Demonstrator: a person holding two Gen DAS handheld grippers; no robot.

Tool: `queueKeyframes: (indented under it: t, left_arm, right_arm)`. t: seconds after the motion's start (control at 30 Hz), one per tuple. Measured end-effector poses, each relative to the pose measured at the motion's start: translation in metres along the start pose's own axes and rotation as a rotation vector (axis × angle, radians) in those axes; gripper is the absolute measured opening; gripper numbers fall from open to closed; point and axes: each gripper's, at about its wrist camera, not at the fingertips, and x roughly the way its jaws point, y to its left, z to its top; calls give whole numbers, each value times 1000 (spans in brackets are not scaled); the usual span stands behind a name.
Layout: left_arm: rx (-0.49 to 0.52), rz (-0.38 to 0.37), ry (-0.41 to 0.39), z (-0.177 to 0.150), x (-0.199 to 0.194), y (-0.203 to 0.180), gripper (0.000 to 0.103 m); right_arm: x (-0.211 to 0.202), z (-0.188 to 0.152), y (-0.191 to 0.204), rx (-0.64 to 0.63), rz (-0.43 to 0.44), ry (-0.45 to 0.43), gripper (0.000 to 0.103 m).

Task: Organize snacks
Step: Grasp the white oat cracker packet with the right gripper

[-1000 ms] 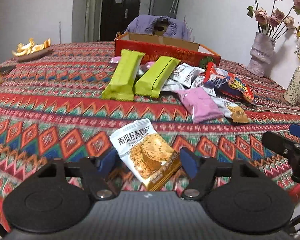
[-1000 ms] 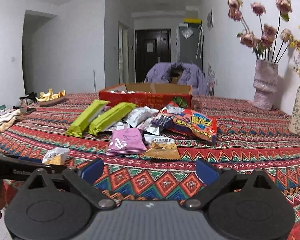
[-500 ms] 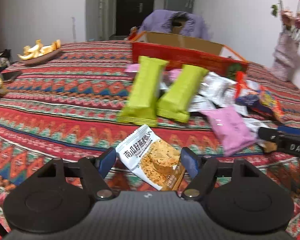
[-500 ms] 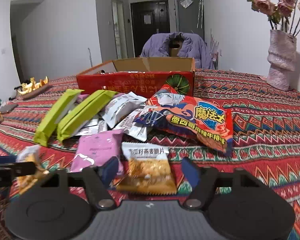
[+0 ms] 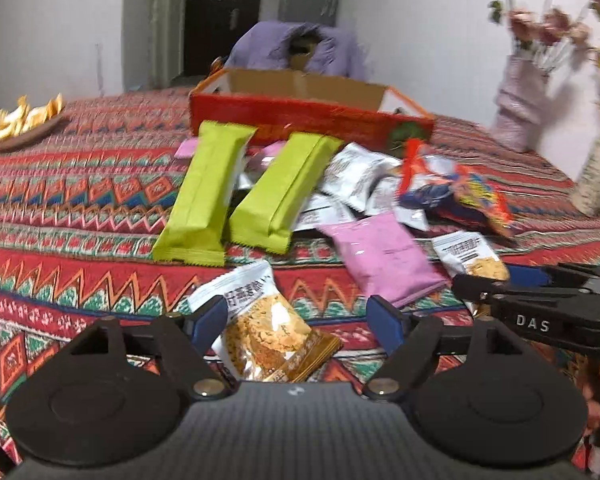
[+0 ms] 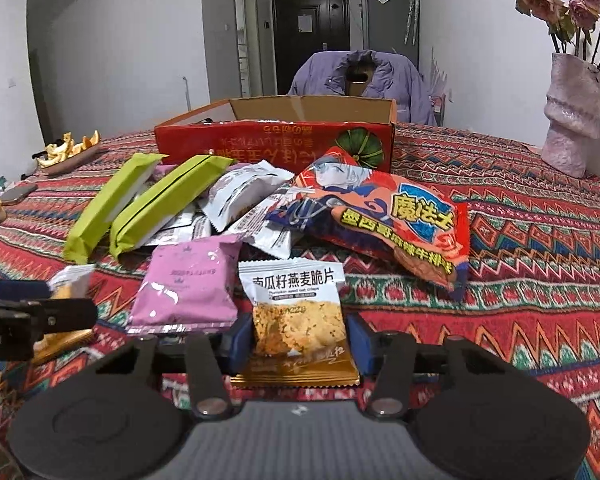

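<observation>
An oat crisp packet [image 5: 268, 332], white above and gold below, lies on the patterned tablecloth between the fingers of my left gripper [image 5: 296, 316]. Its jaws are opening; the left pad still meets the packet's edge and the right pad stands clear. A second, matching oat crisp packet [image 6: 296, 312] sits between the fingers of my right gripper [image 6: 300, 336]. Those jaws are closing, and both pads touch the packet's sides. Beyond lies the snack pile: two green bars [image 6: 140, 208], a pink packet [image 6: 188, 284] and a big red bag [image 6: 380, 220]. Behind it stands an open red cardboard box [image 6: 260, 140].
Two vases [image 5: 520, 108] with flowers stand at the table's right side. A dish of orange peel [image 5: 24, 124] sits far left, with a phone [image 6: 18, 194] near it. A chair draped in a purple jacket [image 6: 360, 76] stands behind the box. My right gripper's fingers [image 5: 484, 284] reach in beside the pink packet.
My right gripper came forward over the loose oat crisp packet and its jaws narrowed onto it. My left gripper drew nearer the pile and its jaws widened around its own packet.
</observation>
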Motion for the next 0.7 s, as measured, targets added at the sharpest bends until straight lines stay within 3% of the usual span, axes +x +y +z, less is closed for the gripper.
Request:
queueKeyframes:
  t: [0.1,0.17,0.3,0.37,0.43,0.53,0.7]
  left_arm:
    - [7,86,-36,-5,-9,3,88]
    - [-30,143,4,-4,-1,6,88]
    - [-148,124,75,-3,16,12,86]
    - [-120,145,66,-4,16,4,73]
    - [-105,120,53,-5,13,1,57]
    - [-64,110,40,-7,3,-2,46]
    - [-11,124,20,-15,-14,-3,45]
  right_arm:
    - [-8,-5,-4,14,-5,-9,49]
    - [-9,-6,-6,18,-6,-11,49]
    - [-7,-6,-8,8,-16,-23,49]
    - [-7,-7,-9,2,-19,-23,49]
    - [-10,-8,-9,-1,-13,-20,49]
    - [-20,-12,-10,-3,-3,-25,49]
    - [-34,-21,-10,6,10,-32,48]
